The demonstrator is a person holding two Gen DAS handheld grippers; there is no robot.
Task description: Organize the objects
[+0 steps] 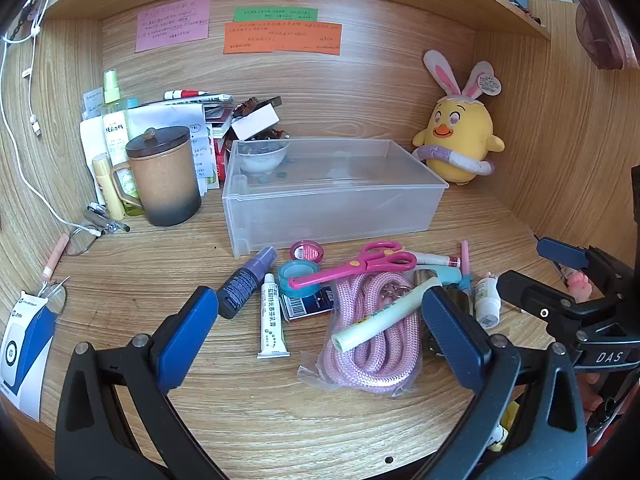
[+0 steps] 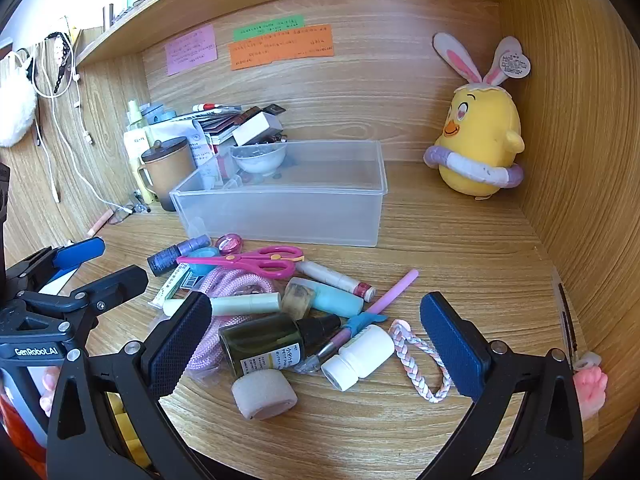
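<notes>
Wood-grain alcove w/ a shelf overhead; the counter [image 2: 460, 240] ran under it, coloured notes stuck on the back wall. Clear plastic bin [image 1: 332, 188] sat mid-counter toward the back, a small white bowl [image 1: 264, 156] inside its left rear corner. Yellow plush chick [image 2: 480, 144] stood in the right rear corner, well apart from the bin. Brown lidded mug [image 1: 164, 176] stood left of the bin. Clutter lay in front of the bin: pink rope [image 1: 372, 332] in a clear bag, pink scissors [image 1: 356, 264] lying across a teal tape roll [image 1: 298, 276], dark green bottle [image 2: 268, 340] on its side, white pill bottle [image 2: 360, 356] just right of it, white ointment tube [image 1: 272, 320], braided pink-white loop [image 2: 420, 364] at far right. Left gripper [image 1: 320, 320] hung over the tube & rope, jaws spread wide, holding nothing. Right gripper [image 2: 316, 336] was likewise wide apart, empty, straddling the green bottle & pill bottle.
</notes>
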